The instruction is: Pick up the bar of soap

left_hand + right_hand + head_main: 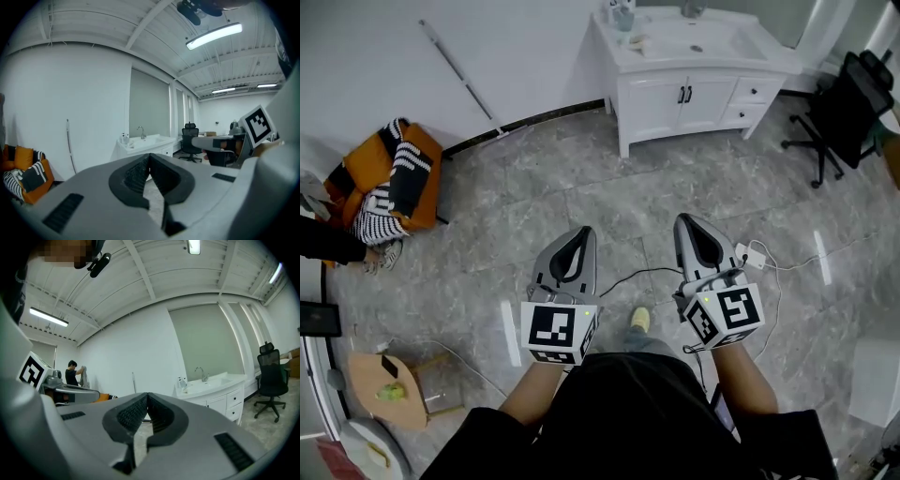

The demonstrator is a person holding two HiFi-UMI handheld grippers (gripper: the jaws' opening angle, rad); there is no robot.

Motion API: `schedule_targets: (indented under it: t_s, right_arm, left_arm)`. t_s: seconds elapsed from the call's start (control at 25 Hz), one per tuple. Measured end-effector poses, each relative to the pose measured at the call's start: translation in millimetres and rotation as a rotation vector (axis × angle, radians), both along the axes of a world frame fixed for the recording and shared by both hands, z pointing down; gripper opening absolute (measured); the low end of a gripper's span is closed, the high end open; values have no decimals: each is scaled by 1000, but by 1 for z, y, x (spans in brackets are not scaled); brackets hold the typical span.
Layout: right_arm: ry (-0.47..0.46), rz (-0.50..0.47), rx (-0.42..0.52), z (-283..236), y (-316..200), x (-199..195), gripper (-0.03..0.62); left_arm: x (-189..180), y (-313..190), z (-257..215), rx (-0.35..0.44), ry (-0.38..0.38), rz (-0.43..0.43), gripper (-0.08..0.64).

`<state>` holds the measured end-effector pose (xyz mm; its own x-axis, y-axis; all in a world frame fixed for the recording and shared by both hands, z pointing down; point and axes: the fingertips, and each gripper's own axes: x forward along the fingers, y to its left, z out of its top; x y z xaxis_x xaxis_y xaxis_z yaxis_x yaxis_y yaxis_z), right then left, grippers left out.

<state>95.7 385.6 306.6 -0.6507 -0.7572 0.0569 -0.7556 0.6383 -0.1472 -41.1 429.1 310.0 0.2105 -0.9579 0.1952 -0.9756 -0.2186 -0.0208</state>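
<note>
Head view: jaws of the left gripper (584,232) and right gripper (683,221) are held shut and empty, so the soap may be knocked away unless they are opened.

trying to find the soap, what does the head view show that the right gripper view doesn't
Head view only: a small wooden table and a white power strip on the floor. Right gripper view only: a standing person by the far wall, and the ceiling lights. Both: the white sink cabinet, the black office chair, and the right gripper, jaws shut and empty.
</note>
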Motion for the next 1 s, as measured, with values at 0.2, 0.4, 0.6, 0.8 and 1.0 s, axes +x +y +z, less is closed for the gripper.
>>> schedule_targets:
  t_s: [0.2,0.4,0.6,0.8,1.0]
  right_arm:
    - [-18,-8,-6,5,-29,6,5]
    - [-20,-15,-14,7,-44,17,5]
    - [-28,-4,-28,11,-53,22,5]
    - [-21,13,-55,21,-66,22,5]
    - [-20,36,-61,22,-88,21,5]
  left_arm:
    - [1,-25,1,-4,-15,-20,9]
    - [5,-35,4,-17,-24,-41,9]
    - [7,-45,8,-30,-16,-28,9]
    - [12,-62,16,-48,1,5,9]
    - [13,-88,19,-49,19,43,9]
